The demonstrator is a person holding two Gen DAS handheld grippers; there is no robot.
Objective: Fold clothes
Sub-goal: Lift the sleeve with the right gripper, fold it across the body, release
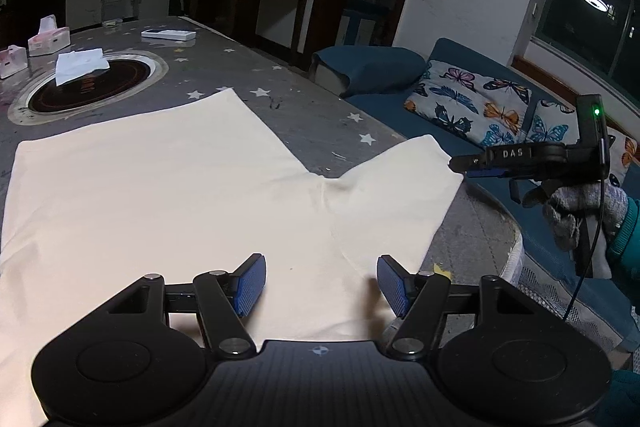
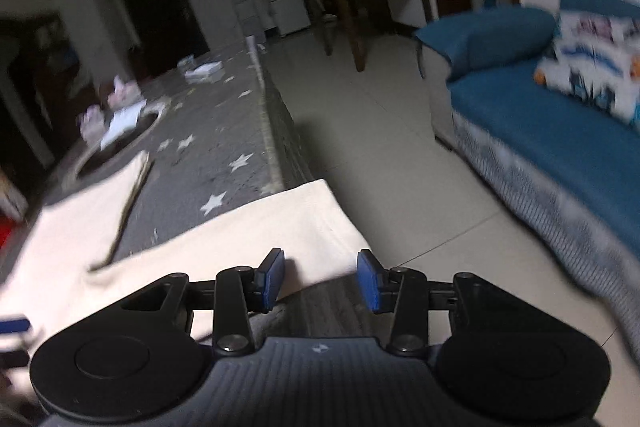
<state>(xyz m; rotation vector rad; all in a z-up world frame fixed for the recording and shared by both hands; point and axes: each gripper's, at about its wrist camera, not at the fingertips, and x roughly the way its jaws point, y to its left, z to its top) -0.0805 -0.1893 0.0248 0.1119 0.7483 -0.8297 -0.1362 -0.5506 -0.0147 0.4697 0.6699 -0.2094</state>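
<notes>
So, barely started by the look of it. The table (image 1: 304,115), grey cloth w/ white stars, carries everything. The shirt (image 1: 160,195), cream, lies spread flat over the near part of it, body smooth, no fold in it that I can see. Its far corner reaches towards the round black inset (image 1: 92,87) near the table's left edge; the near hem runs under the left gripper and out of frame. One sleeve (image 1: 400,187) sticks out towards the table's right edge, its cuff at or just over that edge, above the gap to the blue sofa (image 1: 500,99).

Left gripper (image 1: 321,285) hovers over the shirt by the sleeve seam, blue pads well apart, nothing between them but cloth lying below; no pinch.

Right gripper (image 2: 321,279), in a gloved hand (image 1: 580,211), sits at the sleeve's end. In the right wrist view, which is motion-blurred, its pads stand apart w/ the cuff edge just ahead and partly between them; not pressing on it. From the left view its tip is at the cuff, touching or nearly, can't tell which.

Left to do, as I judge: basically all of it. Sleeve in over the body first, other side (not in view) likewise, then the body folded over. Tissue boxes (image 1: 44,41) and loose tissue (image 1: 80,65) at the far left corner are well apart from the shirt, no bother.
</notes>
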